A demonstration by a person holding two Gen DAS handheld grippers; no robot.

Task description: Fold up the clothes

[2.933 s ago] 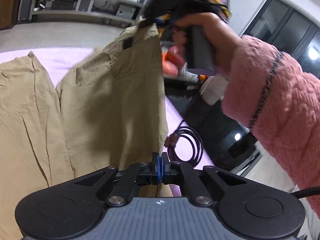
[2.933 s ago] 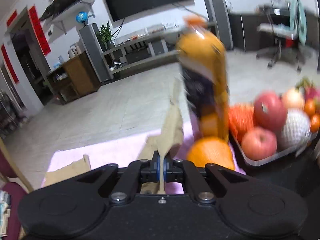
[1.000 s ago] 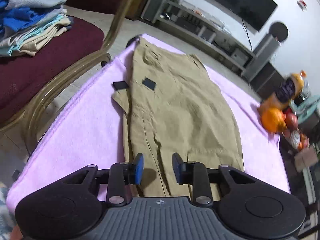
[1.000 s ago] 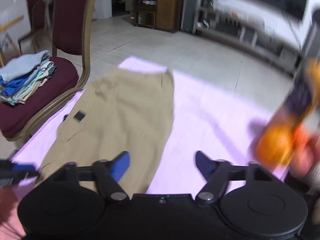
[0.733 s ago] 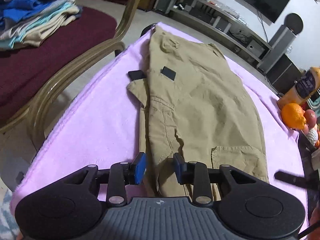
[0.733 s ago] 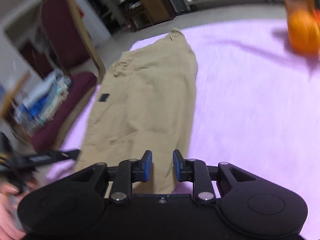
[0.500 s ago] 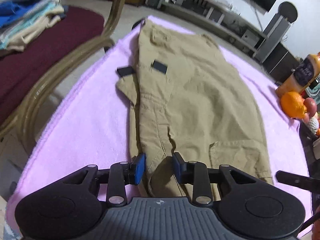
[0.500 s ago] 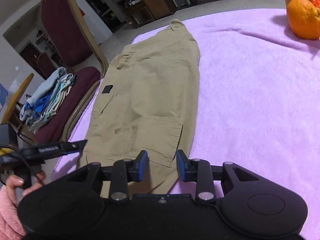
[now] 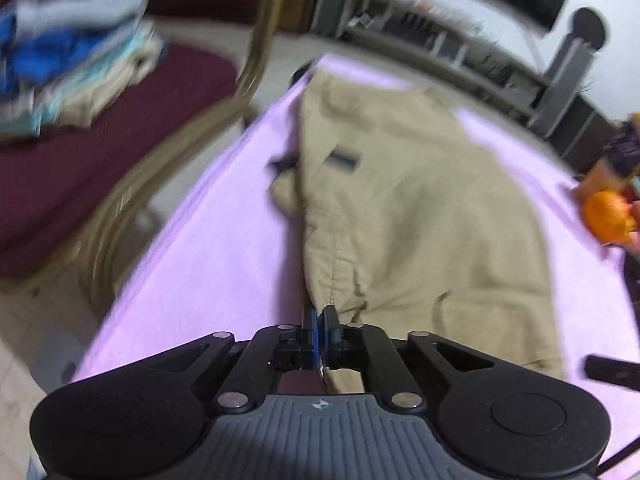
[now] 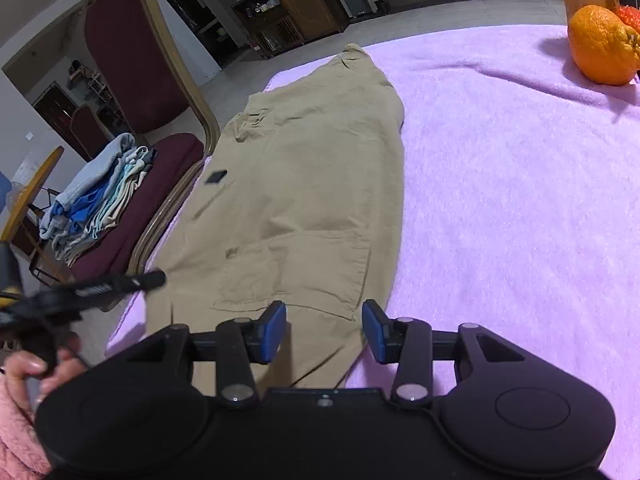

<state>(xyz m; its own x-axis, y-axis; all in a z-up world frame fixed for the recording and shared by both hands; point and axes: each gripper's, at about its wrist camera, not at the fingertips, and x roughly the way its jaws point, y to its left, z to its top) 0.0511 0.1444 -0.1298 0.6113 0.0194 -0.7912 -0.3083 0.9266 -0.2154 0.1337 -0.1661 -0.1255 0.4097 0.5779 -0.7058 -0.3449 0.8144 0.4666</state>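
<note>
A: Okay, left gripper (image 9: 319, 322)?
B: Jaws pinched tight on near hem of the khaki trousers (image 9: 404, 208), at 6 o'clock in its view.
A: Right gripper (image 10: 325, 332)?
B: Pads well apart, holding nothing, hovering over the near trouser end.
A: Trouser orientation?
B: Flat on purple towel (image 10: 520, 200), long axis running 6 to 12, waistband at the far end. Cargo pocket (image 10: 296, 272) near, black tab (image 10: 217, 176) farther, at 10.
A: Beyond that?
B: Orange (image 10: 602, 50) at 2, chair (image 10: 132, 80) with stacked clothes (image 10: 96, 196) at 9.
</note>
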